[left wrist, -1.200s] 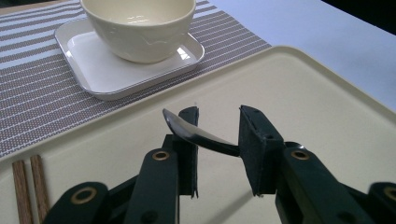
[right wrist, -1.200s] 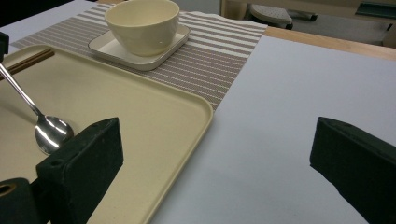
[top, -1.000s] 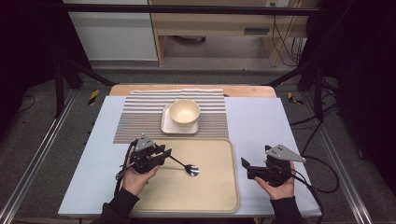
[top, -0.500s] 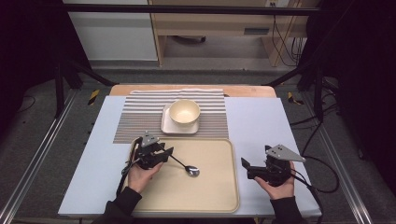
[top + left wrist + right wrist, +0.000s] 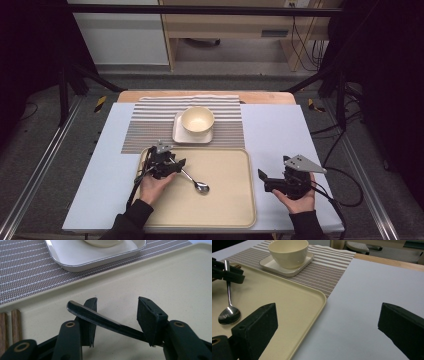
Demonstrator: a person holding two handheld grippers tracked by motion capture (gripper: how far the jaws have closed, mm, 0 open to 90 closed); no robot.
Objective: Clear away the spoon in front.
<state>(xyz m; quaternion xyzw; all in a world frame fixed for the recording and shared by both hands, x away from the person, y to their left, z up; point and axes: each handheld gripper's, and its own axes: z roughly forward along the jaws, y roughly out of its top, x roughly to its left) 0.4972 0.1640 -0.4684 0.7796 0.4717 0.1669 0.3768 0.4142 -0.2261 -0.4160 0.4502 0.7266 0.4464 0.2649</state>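
Observation:
A metal spoon (image 5: 193, 180) lies on the beige tray (image 5: 220, 212), bowl end toward the tray's middle. My left gripper (image 5: 173, 163) is at the spoon's handle end, near the tray's far left corner. In the left gripper view the jaws of the left gripper (image 5: 117, 307) stand apart. The dark handle (image 5: 100, 320) runs slantwise across the gap and touches both. My right gripper (image 5: 263, 179) is held low over the pale table right of the tray. The right gripper (image 5: 328, 320) is open with nothing between its jaws. The spoon (image 5: 229, 313) shows at the left of that view.
A cream bowl (image 5: 197, 120) sits on a square white plate (image 5: 178, 135) on a striped placemat (image 5: 145, 130) just beyond the tray. Two wooden sticks (image 5: 11, 325) lie by the tray's far left edge. Bare pale table (image 5: 280, 135) spreads to the right.
My left gripper has shifted a little right and forward at the spoon's handle, and the spoon's bowl has slid slightly toward me. The right gripper has stayed put.

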